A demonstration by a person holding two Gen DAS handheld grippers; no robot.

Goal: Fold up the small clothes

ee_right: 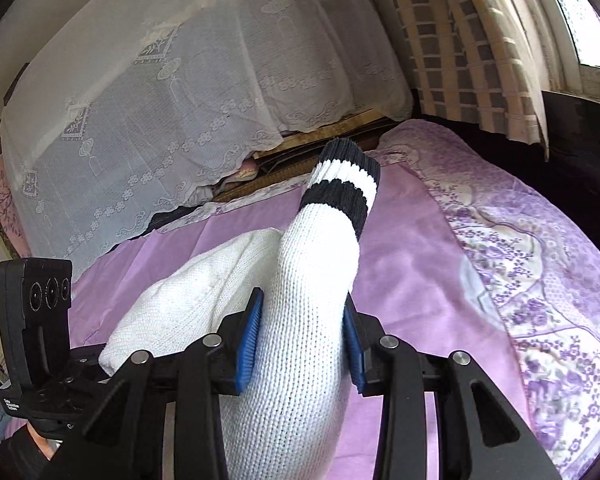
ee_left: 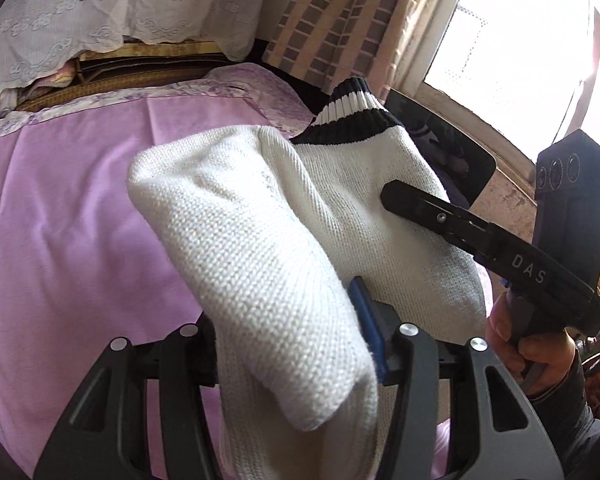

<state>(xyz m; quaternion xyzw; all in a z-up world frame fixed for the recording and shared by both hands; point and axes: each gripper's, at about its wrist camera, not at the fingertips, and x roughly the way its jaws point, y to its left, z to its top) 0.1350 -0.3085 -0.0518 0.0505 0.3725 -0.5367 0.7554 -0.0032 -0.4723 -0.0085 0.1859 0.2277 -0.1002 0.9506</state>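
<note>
A white knit sock (ee_left: pixel 260 240) with a black-and-white striped cuff (ee_left: pixel 352 116) is held up above the purple bedspread (ee_left: pixel 72 200), bent in two. My left gripper (ee_left: pixel 300 344) is shut on its toe half; the blue pad (ee_left: pixel 366 320) presses the fabric. My right gripper (ee_right: pixel 302 344) is shut on the leg part of the sock (ee_right: pixel 312 300), with the cuff (ee_right: pixel 344 188) sticking up beyond the pads (ee_right: pixel 250 336). The right gripper's body (ee_left: pixel 500 248) shows in the left wrist view, beside the sock. The left gripper's body (ee_right: pixel 36 320) shows at the left of the right wrist view.
White lace cloth (ee_right: pixel 180 100) covers furniture behind the bed. A checked curtain (ee_right: pixel 472 48) and a bright window (ee_left: pixel 520 48) are at the right. The bedspread has a floral purple border (ee_right: pixel 540 280). A hand (ee_left: pixel 532 344) grips the right tool's handle.
</note>
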